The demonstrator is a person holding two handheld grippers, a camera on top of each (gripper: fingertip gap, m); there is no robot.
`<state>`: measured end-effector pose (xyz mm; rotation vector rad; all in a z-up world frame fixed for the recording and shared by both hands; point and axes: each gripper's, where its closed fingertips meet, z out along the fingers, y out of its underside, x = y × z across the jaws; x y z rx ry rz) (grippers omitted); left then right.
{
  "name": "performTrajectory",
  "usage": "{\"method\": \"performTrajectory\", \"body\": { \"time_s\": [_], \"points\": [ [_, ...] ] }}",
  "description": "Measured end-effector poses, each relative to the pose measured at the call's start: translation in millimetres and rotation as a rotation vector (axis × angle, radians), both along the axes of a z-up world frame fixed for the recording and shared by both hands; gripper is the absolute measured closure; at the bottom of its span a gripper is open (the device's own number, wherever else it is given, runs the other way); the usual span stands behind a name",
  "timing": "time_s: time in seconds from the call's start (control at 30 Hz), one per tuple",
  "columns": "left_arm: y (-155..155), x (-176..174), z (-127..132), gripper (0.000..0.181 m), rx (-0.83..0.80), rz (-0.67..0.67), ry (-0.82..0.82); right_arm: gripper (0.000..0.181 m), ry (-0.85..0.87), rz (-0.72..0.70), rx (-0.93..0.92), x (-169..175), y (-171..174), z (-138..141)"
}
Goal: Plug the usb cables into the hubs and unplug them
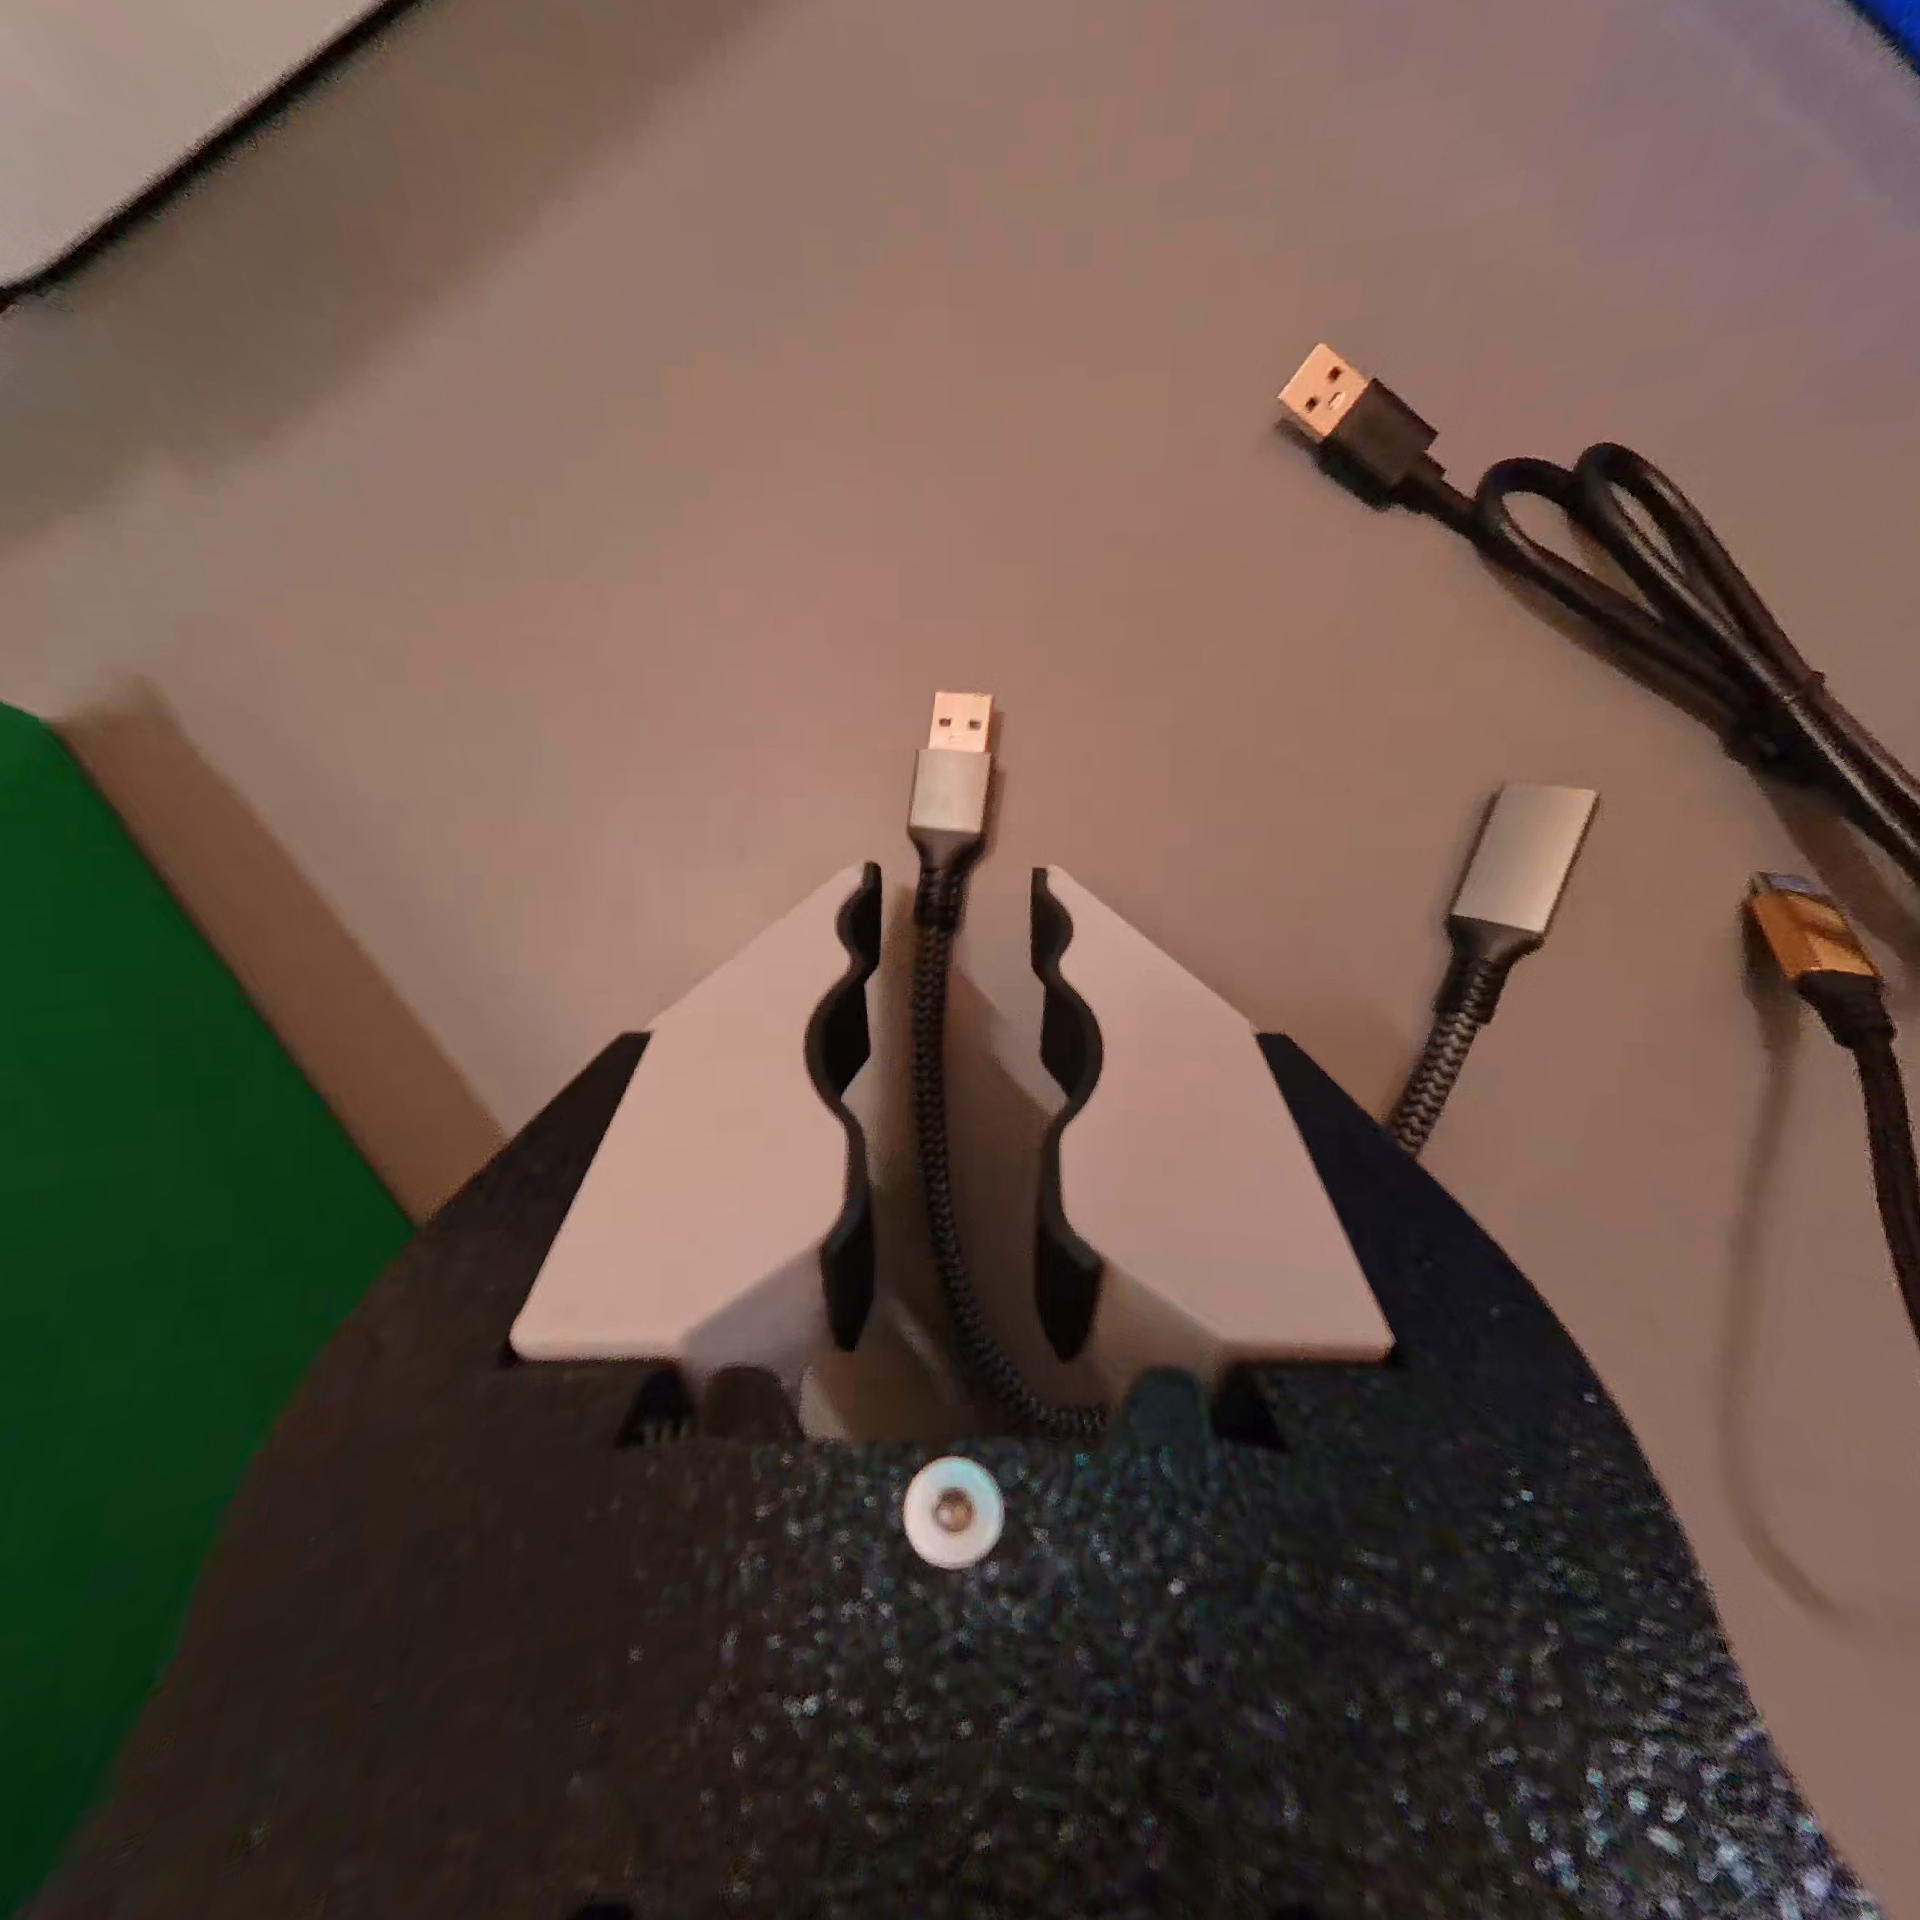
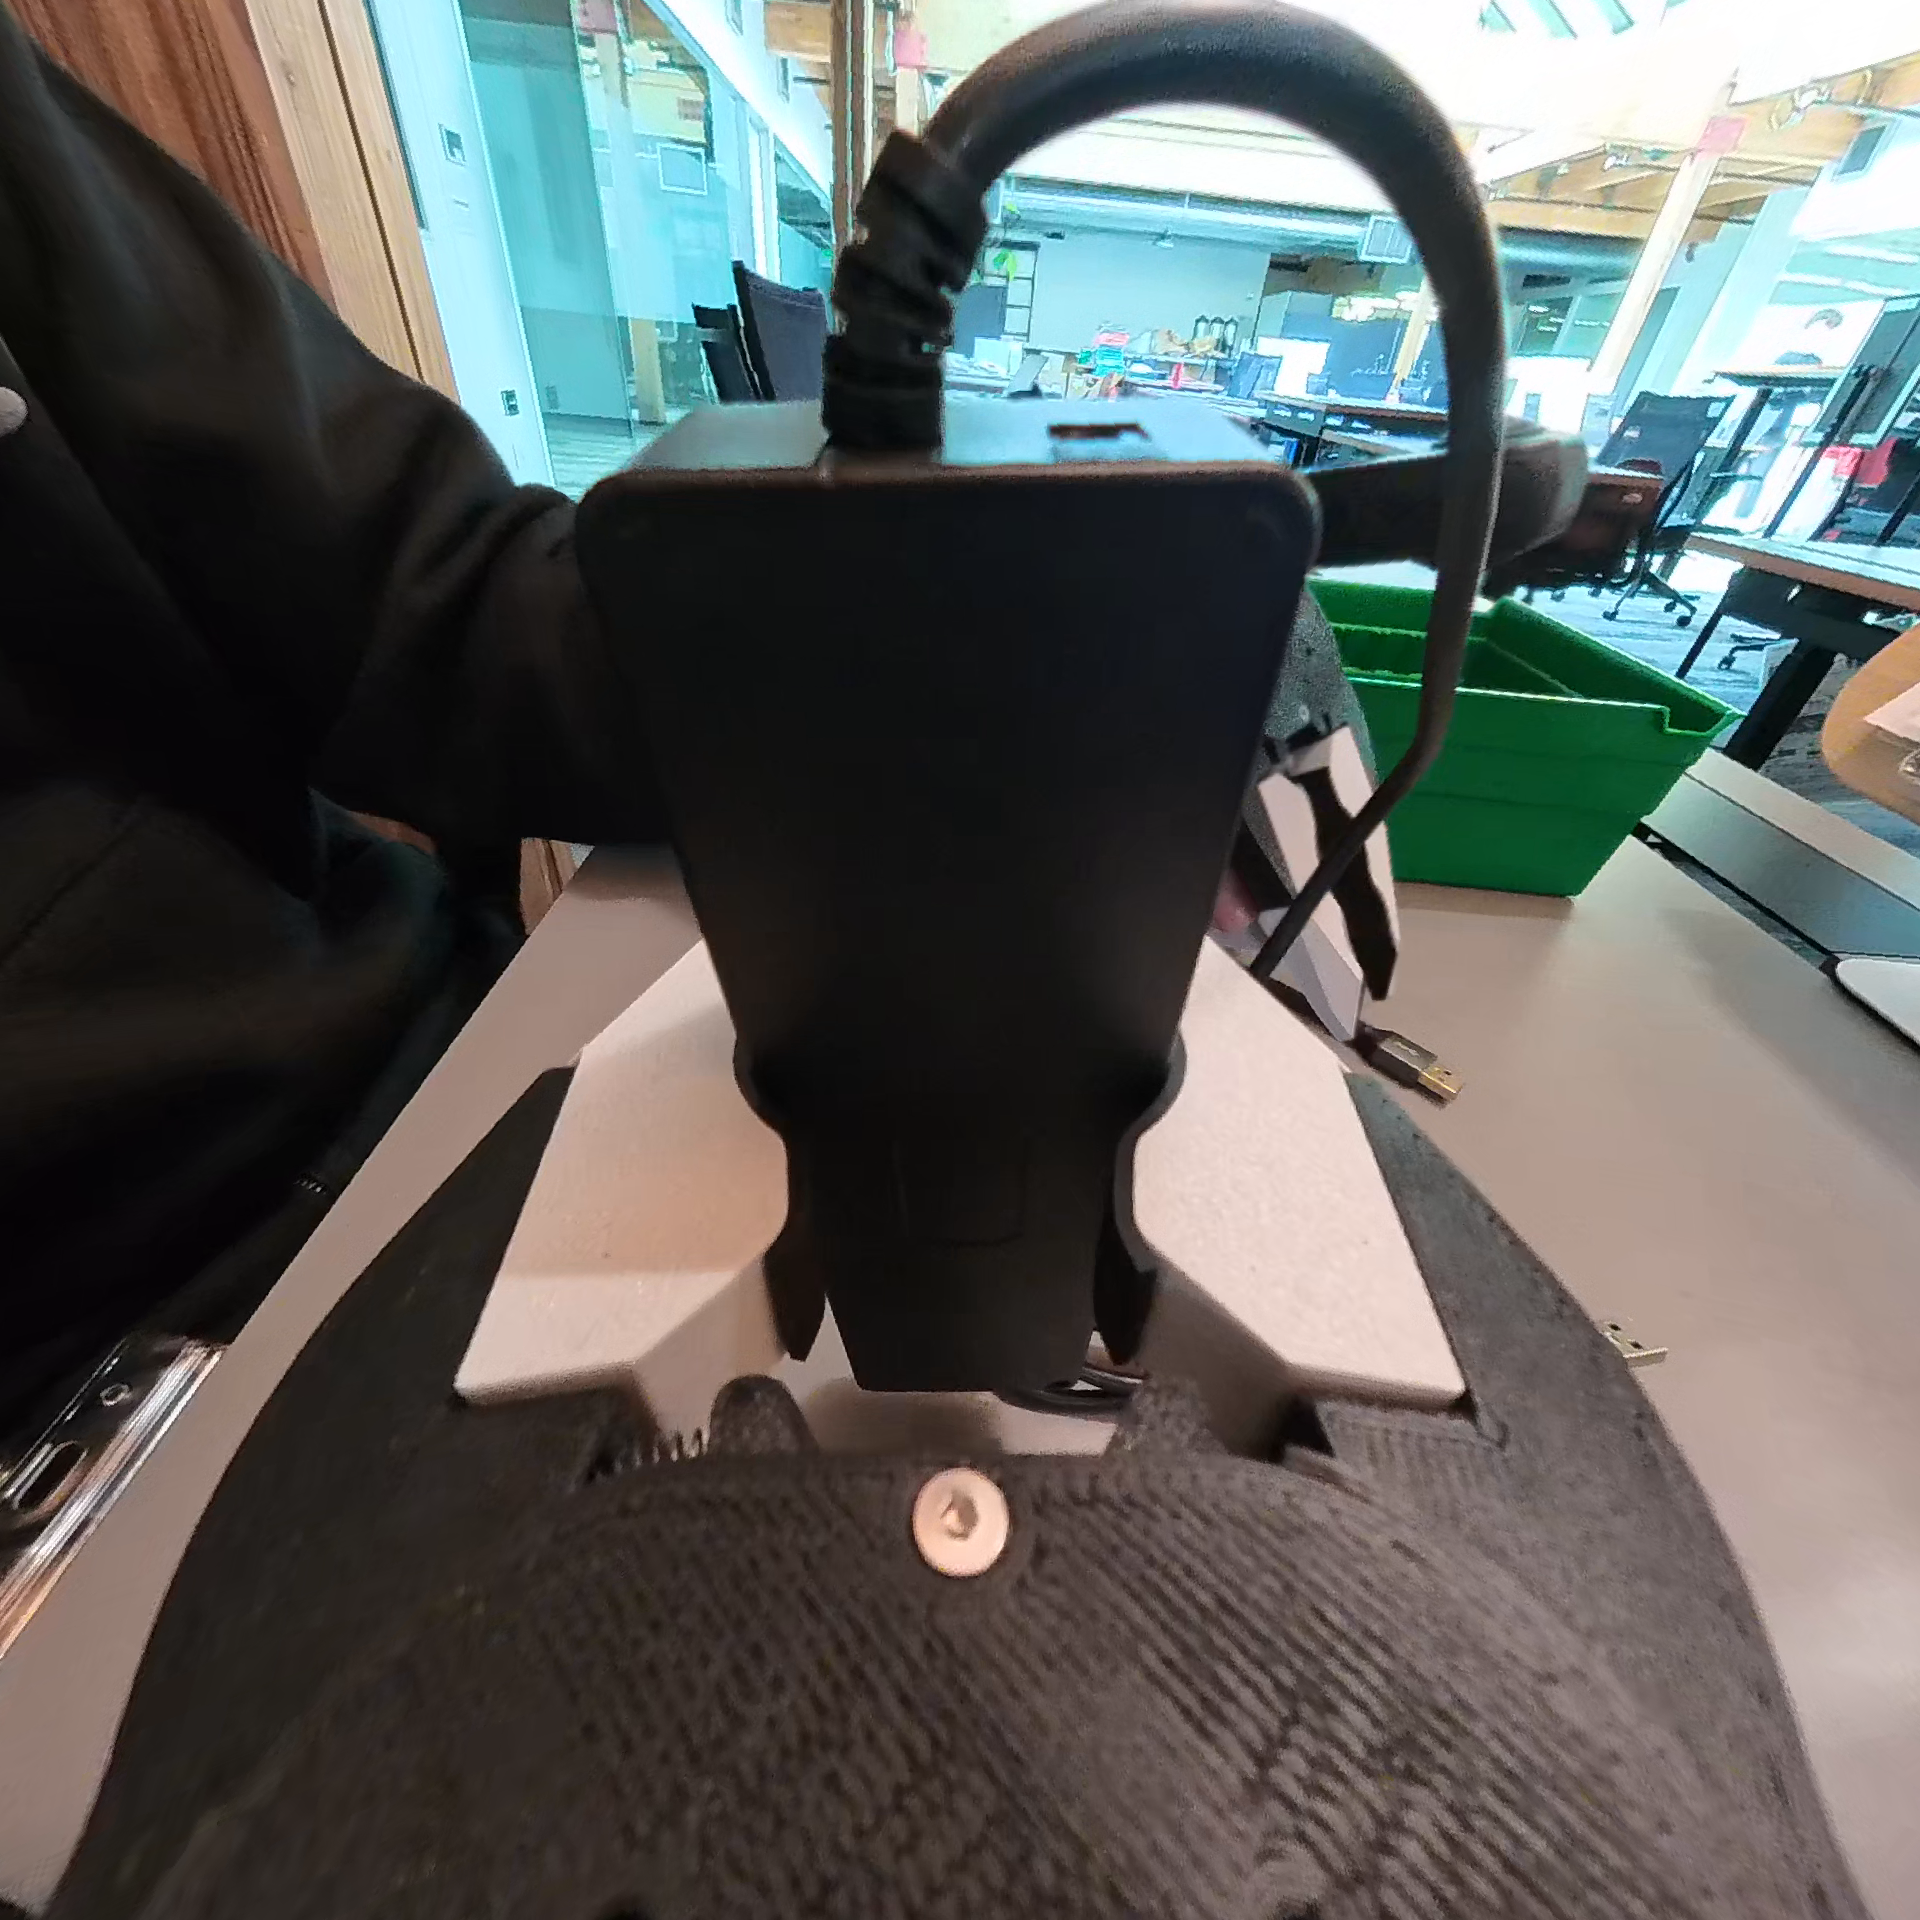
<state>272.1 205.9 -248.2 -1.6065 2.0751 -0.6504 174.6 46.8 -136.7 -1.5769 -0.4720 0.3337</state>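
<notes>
In the left wrist view my left gripper (image 1: 954,883) is open just above the table. Its two fingers stand either side of a black braided cable without touching it. The cable's grey USB plug (image 1: 954,769) lies just past the fingertips and points away. In the right wrist view my right gripper (image 2: 951,1049) is shut on a black USB hub (image 2: 935,779) and holds it upright above the table. The hub's thick black cable (image 2: 1455,364) loops over from its top end. The hub hides my right fingertips. The left gripper (image 2: 1325,873) shows behind the hub, over the plug (image 2: 1413,1068).
On the grey table to the right lie a black USB plug (image 1: 1351,416) with its bundled cable (image 1: 1662,603), a grey USB socket end (image 1: 1522,862) and a gold-coloured plug (image 1: 1813,945). A green bin (image 2: 1538,748) stands at the table's edge. A person's black sleeve (image 2: 260,623) is close by.
</notes>
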Motion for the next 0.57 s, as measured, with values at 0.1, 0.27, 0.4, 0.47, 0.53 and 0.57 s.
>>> {"method": "performTrajectory", "body": {
  "time_s": [0.1,0.27,0.4,0.47,0.53,0.57],
  "points": [
    [5.0,-3.1,-10.4,0.150,-0.020,0.027,0.020,0.120,0.004,0.005,0.000,-0.6,-0.1,0.3],
    [-2.6,4.2,-12.5,0.174,-0.067,-0.038,-0.103,0.120,0.002,0.006,-0.007,-0.8,0.4,-1.7],
    [-9.6,-1.3,-11.9,0.175,-0.012,-0.108,-0.116,0.120,0.011,-0.001,0.001,0.7,0.1,0.3],
    [-12.5,-7.7,-5.2,0.175,0.058,-0.141,-0.104,0.120,0.018,0.000,-0.001,1.2,-0.5,0.4],
    [-22.0,-17.5,13.7,0.175,0.091,-0.197,-0.093,0.120,0.018,-0.001,-0.006,1.5,-0.6,-0.8],
    [-25.9,-23.4,24.8,0.175,0.113,-0.228,-0.080,0.120,0.016,-0.001,-0.008,1.6,-0.5,-1.2]
  ]
}}
